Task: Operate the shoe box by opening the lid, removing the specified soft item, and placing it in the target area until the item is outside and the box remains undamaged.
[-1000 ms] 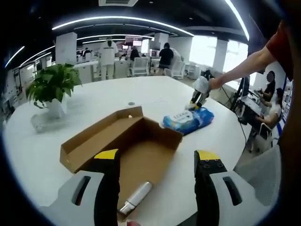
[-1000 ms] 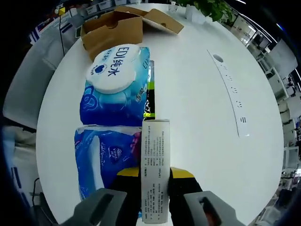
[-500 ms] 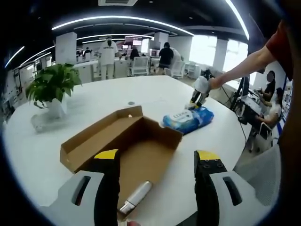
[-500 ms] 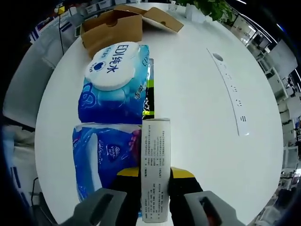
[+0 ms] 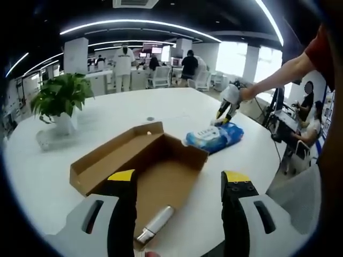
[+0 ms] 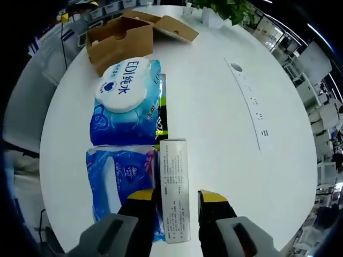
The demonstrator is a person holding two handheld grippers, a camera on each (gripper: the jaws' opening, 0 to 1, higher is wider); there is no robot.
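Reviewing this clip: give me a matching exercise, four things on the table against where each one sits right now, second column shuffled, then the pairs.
Things:
1. cardboard box
2. silver tube
3. white carton
4. potted plant

Places:
A. between the right gripper's jaws
B. inside the open box
C. on the white table, lid open, ahead of the left gripper
D. on the table beyond the box

Pairs: 1-C, 2-B, 3-A, 4-D

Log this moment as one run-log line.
box: open, on table | wipes pack: out, on table | right gripper: open around small carton | left gripper: open, over box
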